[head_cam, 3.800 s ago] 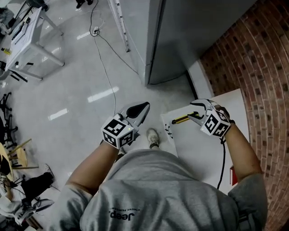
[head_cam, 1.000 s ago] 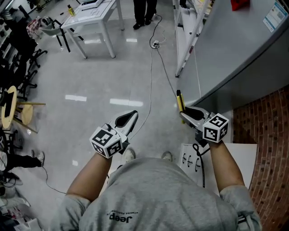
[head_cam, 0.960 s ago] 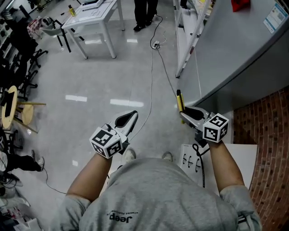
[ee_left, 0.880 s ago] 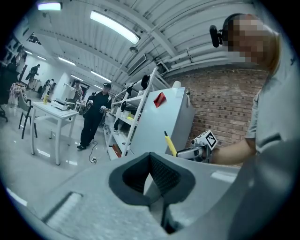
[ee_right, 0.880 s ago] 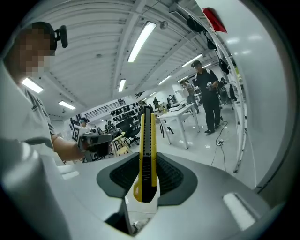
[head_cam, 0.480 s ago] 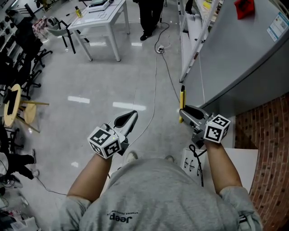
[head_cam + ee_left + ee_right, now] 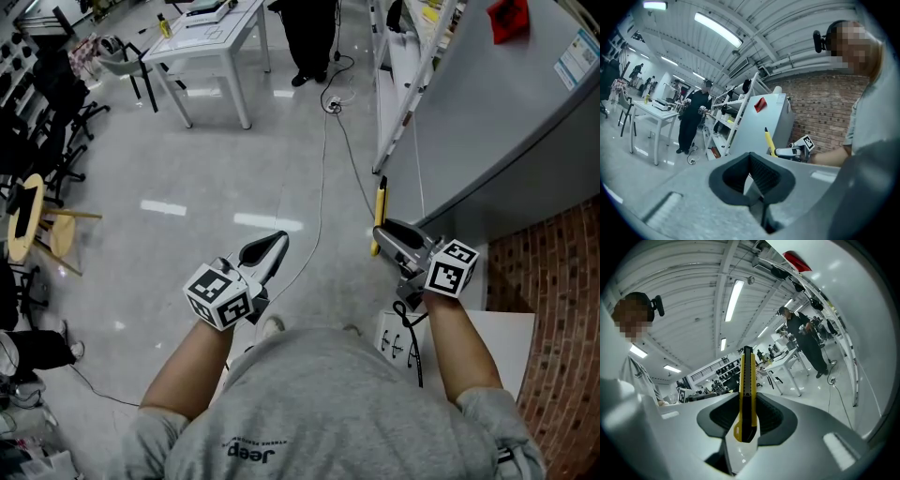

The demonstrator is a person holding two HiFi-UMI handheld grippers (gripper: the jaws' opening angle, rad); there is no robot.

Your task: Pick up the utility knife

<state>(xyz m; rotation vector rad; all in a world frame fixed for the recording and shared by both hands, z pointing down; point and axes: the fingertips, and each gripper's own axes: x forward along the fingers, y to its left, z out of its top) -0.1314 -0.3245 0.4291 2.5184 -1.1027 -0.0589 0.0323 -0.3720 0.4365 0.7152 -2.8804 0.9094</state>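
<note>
We see the right gripper (image 7: pixel 386 234) held in the air, just beside the lower front edge of the grey cabinet (image 7: pixel 506 122), and its jaws are clamped on the utility knife (image 7: pixel 379 211). In the right gripper view the knife (image 7: pixel 746 394) stands between the two dark pads of this gripper (image 7: pixel 746 414). Its rounded end sits low in the grip, and the long yellow and black body reaches out well past the fingertips. In the head view the knife points away from the person, along the side of the cabinet, and it touches neither the cabinet nor the floor. The left gripper (image 7: pixel 270 247) is well apart from the cabinet, on the far side of the right gripper from it, at about the same height. In its own view the left gripper (image 7: pixel 751 178) has its jaws together and we find nothing between them. The white desk (image 7: pixel 511 323) lies on the near side of the cabinet, close to the person's right arm, and nothing of the knife rests on it. A thin cable (image 7: pixel 323 159) runs over the floor in front of the cabinet.
</note>
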